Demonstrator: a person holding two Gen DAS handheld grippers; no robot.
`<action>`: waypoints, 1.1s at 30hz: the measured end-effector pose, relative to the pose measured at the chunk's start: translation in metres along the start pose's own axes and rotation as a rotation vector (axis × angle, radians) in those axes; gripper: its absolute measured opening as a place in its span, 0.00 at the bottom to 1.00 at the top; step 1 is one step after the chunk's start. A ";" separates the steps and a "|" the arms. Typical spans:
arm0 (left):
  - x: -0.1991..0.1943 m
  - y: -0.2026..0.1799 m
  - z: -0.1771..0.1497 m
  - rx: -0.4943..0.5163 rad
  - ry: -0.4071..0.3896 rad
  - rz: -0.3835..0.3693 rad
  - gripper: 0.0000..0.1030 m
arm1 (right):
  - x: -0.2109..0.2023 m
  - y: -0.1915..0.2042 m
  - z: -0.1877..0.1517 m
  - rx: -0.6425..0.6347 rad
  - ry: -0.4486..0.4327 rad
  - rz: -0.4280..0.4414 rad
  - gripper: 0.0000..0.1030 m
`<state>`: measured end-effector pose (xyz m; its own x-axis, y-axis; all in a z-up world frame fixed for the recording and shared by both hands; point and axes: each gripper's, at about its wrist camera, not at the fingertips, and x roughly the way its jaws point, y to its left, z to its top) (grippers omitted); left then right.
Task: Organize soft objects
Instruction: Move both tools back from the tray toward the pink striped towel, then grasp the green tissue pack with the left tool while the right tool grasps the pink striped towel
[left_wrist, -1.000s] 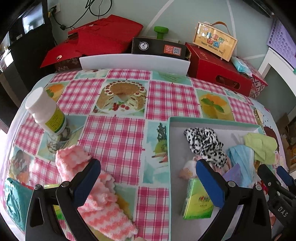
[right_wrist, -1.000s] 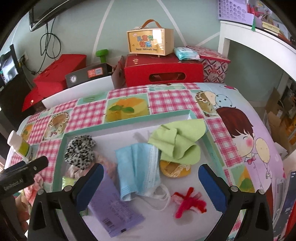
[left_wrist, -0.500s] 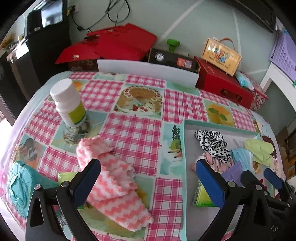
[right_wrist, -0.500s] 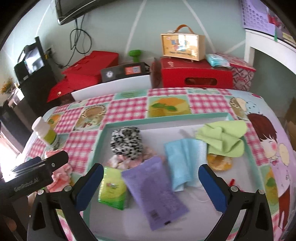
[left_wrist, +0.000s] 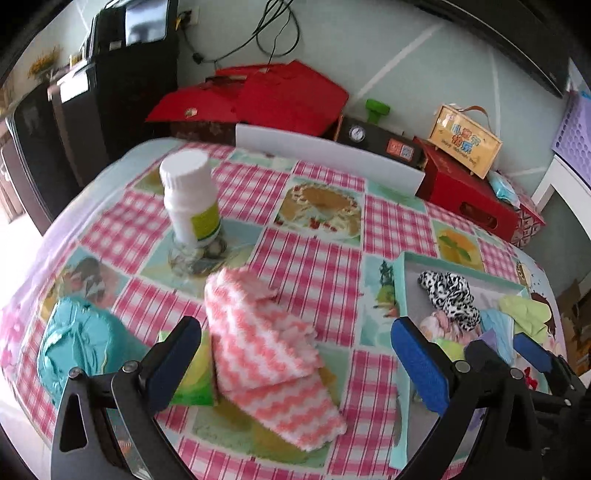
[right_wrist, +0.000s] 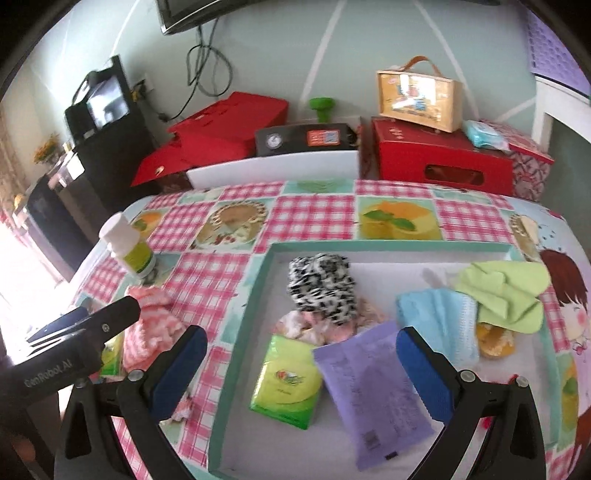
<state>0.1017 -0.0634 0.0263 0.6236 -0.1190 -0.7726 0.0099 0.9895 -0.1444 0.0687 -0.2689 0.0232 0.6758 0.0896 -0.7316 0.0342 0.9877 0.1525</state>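
Principal risk: the pink-and-white knitted cloth (left_wrist: 269, 350) is loosely folded and lies partly over a green packet (left_wrist: 192, 373), outside the teal tray (right_wrist: 236, 332) on its left side. If the cloth is pinched at one layer only, it is likely to unfold and trail across the tablecloth (left_wrist: 317, 266); if the bite is taken too deep, the packet beneath may be lifted with it. A white bottle (left_wrist: 192, 195) is seen standing on a glass base beyond the cloth, further from the tray; a sweeping approach could topple it. A turquoise item (left_wrist: 77, 350) is noted at the far left of the cloth, well apart from the tray.

A second risk is judged inside the tray: it is already crowded with a leopard-print scrunchie (right_wrist: 321, 284), a blue mask (right_wrist: 436, 321), a green cloth (right_wrist: 506, 291), a purple pack (right_wrist: 373, 384) and a green tissue pack (right_wrist: 288, 380), so a dropped cloth may hang over the rim.

Pose: the left gripper (left_wrist: 295, 365) is held low, left of the tray, its jaws spread wide with the knitted cloth between them, nothing clamped. The right gripper (right_wrist: 299, 369) is held above the tray's near part, jaws likewise spread and empty.
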 end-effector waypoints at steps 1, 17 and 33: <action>0.001 0.003 0.000 -0.008 0.017 0.001 0.99 | 0.002 0.004 -0.001 -0.016 0.010 0.003 1.00; -0.016 0.033 0.008 -0.088 0.042 -0.034 0.99 | 0.023 0.071 -0.015 -0.182 0.081 0.162 1.00; -0.013 0.074 0.030 -0.112 0.028 0.025 0.99 | 0.050 0.119 -0.018 -0.214 0.119 0.215 1.00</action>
<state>0.1180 0.0137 0.0446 0.6004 -0.0985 -0.7936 -0.0932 0.9770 -0.1918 0.0933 -0.1444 -0.0070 0.5596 0.3013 -0.7721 -0.2640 0.9479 0.1785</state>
